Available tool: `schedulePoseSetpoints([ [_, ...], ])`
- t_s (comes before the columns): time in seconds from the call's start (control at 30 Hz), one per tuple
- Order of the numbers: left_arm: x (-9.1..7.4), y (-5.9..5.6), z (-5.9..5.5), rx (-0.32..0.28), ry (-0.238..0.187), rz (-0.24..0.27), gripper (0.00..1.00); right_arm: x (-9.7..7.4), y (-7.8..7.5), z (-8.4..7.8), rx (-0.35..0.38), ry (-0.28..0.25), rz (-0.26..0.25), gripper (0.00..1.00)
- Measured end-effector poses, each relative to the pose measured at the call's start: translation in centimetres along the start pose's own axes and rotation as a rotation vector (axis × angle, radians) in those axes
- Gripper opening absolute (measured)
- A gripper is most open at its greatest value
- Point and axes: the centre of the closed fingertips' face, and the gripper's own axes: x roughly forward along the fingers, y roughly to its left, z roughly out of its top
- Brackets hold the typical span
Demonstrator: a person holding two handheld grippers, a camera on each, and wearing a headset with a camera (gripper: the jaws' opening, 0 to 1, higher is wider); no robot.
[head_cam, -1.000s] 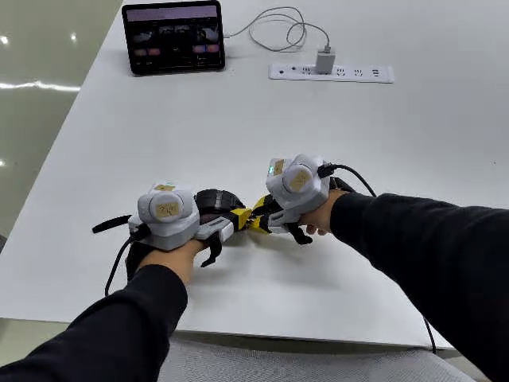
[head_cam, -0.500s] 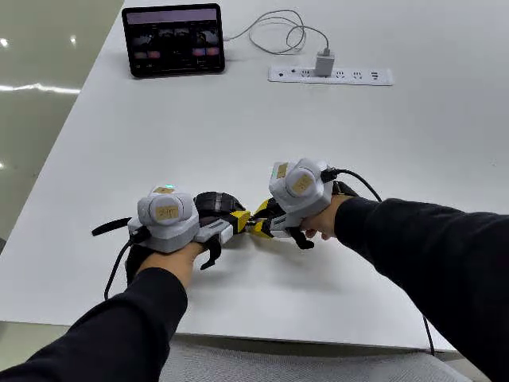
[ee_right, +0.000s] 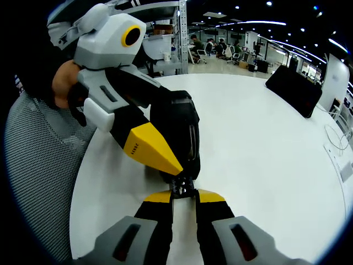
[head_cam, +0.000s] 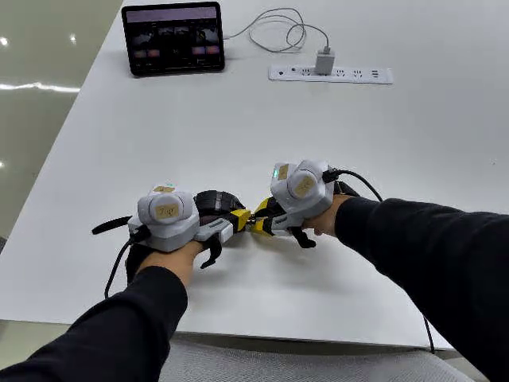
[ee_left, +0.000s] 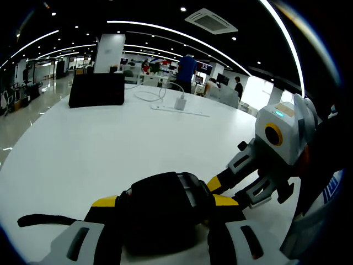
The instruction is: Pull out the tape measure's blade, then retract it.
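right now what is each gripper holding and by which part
The left gripper clamps the tape measure by its black case. The right gripper pinches the blade's end hook right at the case's mouth.

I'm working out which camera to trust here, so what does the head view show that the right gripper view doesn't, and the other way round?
Head view: the tablet's lit screen, the charger plugged into the power strip, and both dark sleeves.
Right gripper view: a close look at the blade's tip, pinched between the yellow-tipped jaws of the right gripper, plus a mesh chair seat and a far office area.
Shared: the black tape measure, clamped in the left gripper, on the white table.
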Motion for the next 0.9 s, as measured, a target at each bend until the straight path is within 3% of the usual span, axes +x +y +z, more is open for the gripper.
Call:
schedulePoseSetpoints([
  [0.33,0.0,-0.2,-0.2,0.04,0.03,-0.017,0.62,-0.1,0.3,0.0,0.015,-0.005,-0.016,0.12],
  [0.5,-0.3,0.0,-0.4,0.026,0.061,-0.043,0.62,-0.3,0.2,0.0,0.042,-0.003,-0.04,0.15],
  [0.7,-0.8,0.5,0.1,0.06,0.064,-0.074,0.86,-1.1,-0.2,-0.2,0.066,-0.012,-0.069,0.21],
  [0.9,-1.2,-0.4,-0.2,0.1,0.096,-0.162,0.93,-2.2,-0.6,-0.5,0.112,-0.034,-0.098,0.28],
])
